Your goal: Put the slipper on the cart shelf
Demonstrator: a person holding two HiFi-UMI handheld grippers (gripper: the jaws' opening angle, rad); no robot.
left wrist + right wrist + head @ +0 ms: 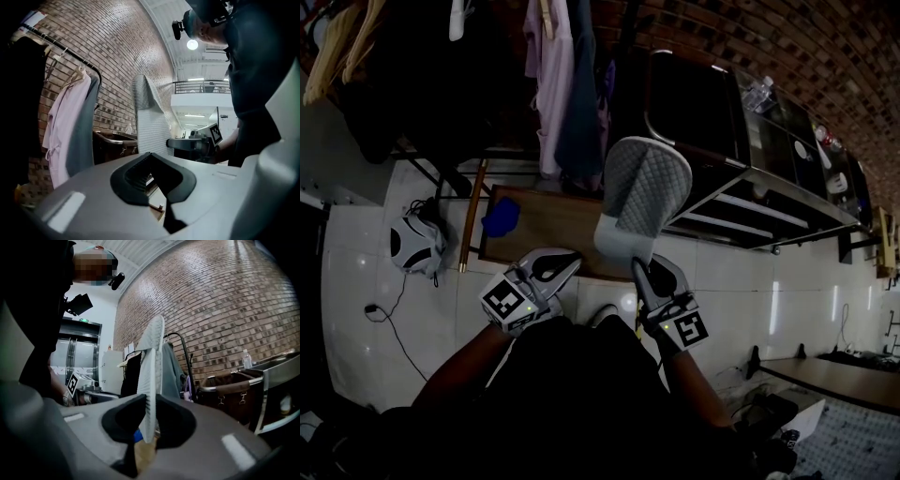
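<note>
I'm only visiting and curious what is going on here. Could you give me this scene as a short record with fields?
slipper: grey, quilted, held upright by one end
right hand-held gripper: shut on the slipper
left hand-held gripper: jaws together, nothing between them
cart: dark, with metal shelves, beyond the slipper on the right
wooden board: lies on the pale floor, with a blue object on it
task state: slipper not yet on a cart shelf

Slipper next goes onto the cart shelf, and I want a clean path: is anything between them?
Nothing visible. The slipper, clamped upright in the right gripper, sits just left of the cart shelf with open space between them; the hanging clothes are off to its other side.
</note>
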